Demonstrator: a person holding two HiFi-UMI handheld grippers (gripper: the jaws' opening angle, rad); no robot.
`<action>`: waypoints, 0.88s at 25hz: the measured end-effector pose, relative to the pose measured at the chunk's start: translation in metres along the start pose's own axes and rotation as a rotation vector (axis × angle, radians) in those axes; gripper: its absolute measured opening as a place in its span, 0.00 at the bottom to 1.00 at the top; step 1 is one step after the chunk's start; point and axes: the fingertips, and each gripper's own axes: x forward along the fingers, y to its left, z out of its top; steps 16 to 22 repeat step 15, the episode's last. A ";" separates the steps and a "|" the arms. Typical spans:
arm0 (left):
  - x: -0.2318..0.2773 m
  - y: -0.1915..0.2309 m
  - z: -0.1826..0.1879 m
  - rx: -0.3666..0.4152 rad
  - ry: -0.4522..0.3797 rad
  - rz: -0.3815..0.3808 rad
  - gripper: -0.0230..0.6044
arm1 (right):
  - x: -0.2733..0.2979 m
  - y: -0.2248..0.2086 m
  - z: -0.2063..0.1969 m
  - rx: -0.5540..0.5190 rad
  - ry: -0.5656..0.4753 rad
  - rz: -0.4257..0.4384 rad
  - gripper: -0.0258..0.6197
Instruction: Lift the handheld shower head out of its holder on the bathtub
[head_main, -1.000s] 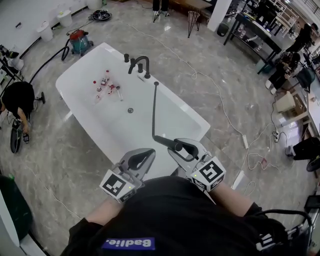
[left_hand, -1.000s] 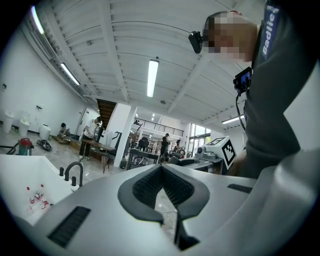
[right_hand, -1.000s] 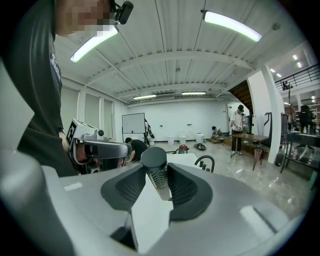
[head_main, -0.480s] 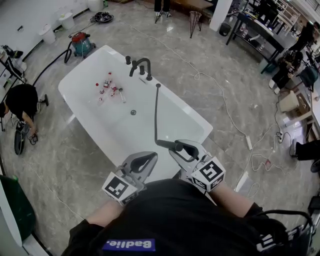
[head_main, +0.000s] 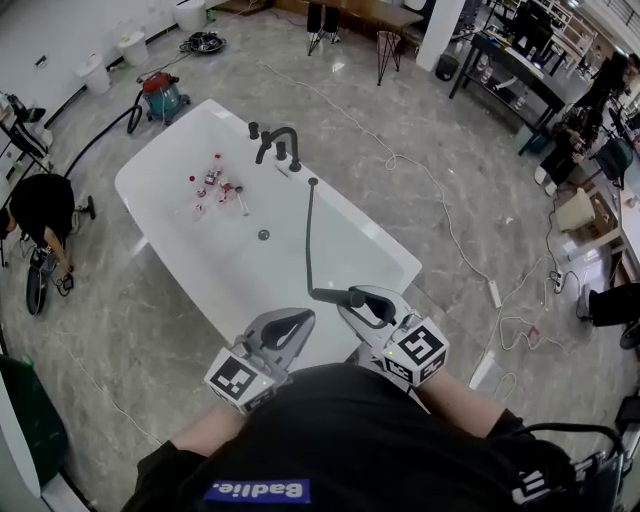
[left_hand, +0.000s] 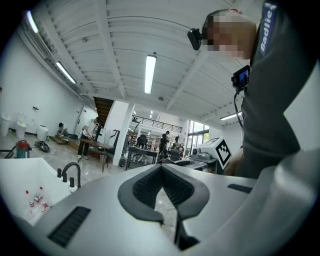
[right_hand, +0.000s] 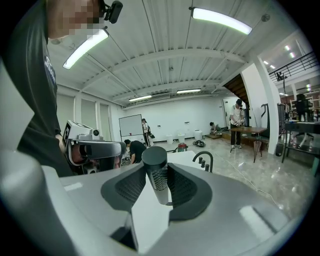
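Note:
The black handheld shower head (head_main: 352, 296) hangs over the near end of the white bathtub (head_main: 160, 150), out of any holder. My right gripper (head_main: 372, 300) is shut on its handle. Its dark hose (head_main: 308, 230) runs back across the tub to the rim near the black faucet (head_main: 275, 140). In the right gripper view the shower head (right_hand: 156, 170) stands upright between the ribbed pads. My left gripper (head_main: 285, 325) hovers beside the right one, jaws shut with nothing between them, as the left gripper (left_hand: 161, 167) view also shows.
Several small bottles (head_main: 215, 178) lie in the tub near the drain (head_main: 263, 235). A vacuum cleaner (head_main: 160, 95) stands beyond the tub's far end and a crouching person (head_main: 40, 205) is at the left. A white cable (head_main: 450, 230) trails over the marble floor on the right.
The right gripper has drifted very slightly with the shower head still in it. The left gripper has stayed where it was.

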 end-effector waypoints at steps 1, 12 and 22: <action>0.001 0.000 0.000 0.001 -0.001 -0.002 0.04 | 0.000 0.000 0.000 0.000 -0.002 -0.001 0.24; 0.004 -0.004 0.002 -0.004 -0.009 -0.008 0.04 | -0.004 0.001 0.000 0.004 0.001 -0.006 0.24; 0.001 -0.006 0.000 -0.003 -0.011 -0.008 0.04 | -0.005 0.003 -0.002 0.011 -0.001 -0.010 0.24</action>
